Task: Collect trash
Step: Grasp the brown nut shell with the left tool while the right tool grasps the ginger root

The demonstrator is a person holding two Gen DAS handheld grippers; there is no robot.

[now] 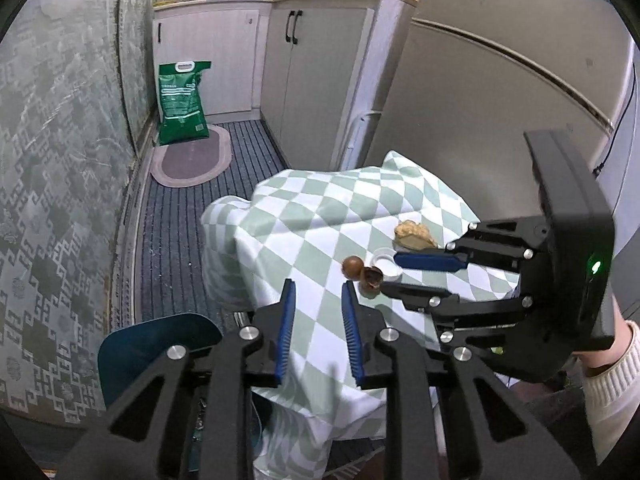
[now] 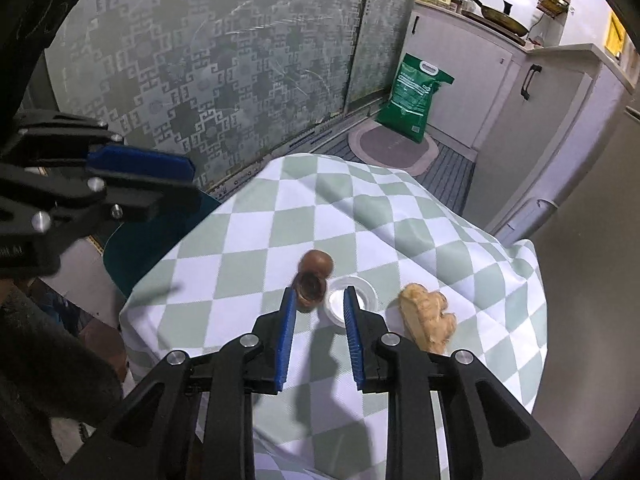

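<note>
In the right wrist view, the left gripper hangs at the left edge, holding nothing, its jaws a little apart. At lower centre the right gripper is also partly open and empty, above the checked cloth. The brown shells, white cap and ginger piece lie just ahead. The step seems to be the approach; next it must descend on one item.

Both grippers are angled down and forward. The left gripper has its blue pads a narrow gap apart with nothing pinched between them. Same deal with the right gripper, jaws slightly parted and empty. A white knit sleeve shows behind the right one.
</note>
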